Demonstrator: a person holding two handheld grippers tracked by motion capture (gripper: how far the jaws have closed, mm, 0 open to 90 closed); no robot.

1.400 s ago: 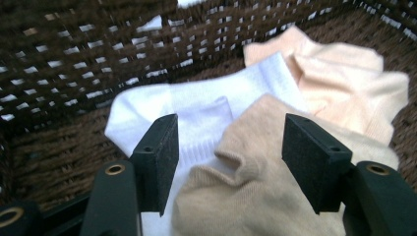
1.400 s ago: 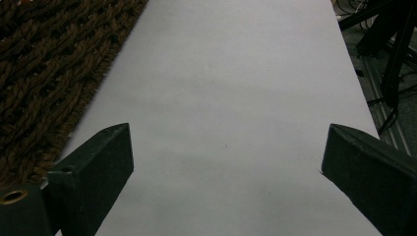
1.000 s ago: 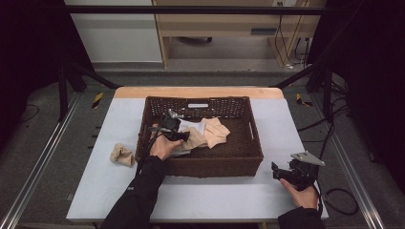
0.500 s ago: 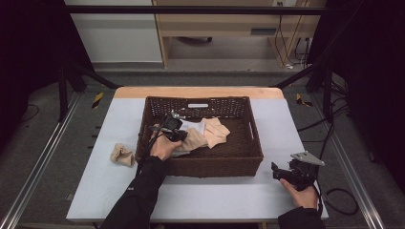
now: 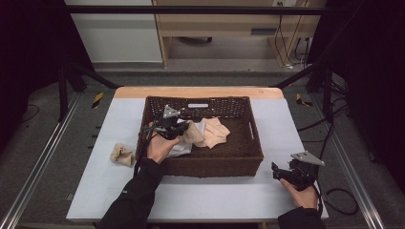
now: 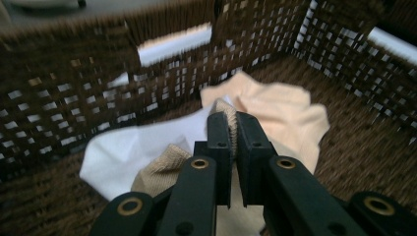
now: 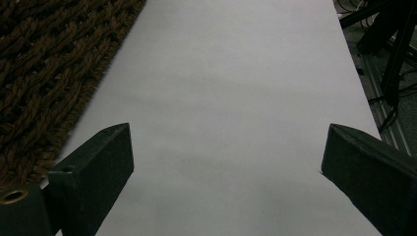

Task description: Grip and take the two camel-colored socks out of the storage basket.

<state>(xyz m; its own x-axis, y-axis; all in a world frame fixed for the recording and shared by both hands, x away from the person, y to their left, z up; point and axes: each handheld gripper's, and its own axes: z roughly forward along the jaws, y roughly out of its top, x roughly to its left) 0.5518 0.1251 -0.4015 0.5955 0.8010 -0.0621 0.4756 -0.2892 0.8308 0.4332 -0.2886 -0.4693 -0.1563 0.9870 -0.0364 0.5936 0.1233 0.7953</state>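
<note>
Your left hand-held gripper is inside the dark wicker basket, its jaws pressed together on a fold of tan knitted cloth. Just beyond its tips lies a peach cloth, spread toward the basket's far wall. A white cloth sits under and to the left of the jaws in the left gripper view. Behind that hand-held gripper, outside the basket, a small crumpled tan cloth rests on the counter.

Your right hand-held gripper sits low over the counter, well apart from the left one, jaws spread wide with nothing between them. In the right gripper view the basket's woven wall runs along its left side.
</note>
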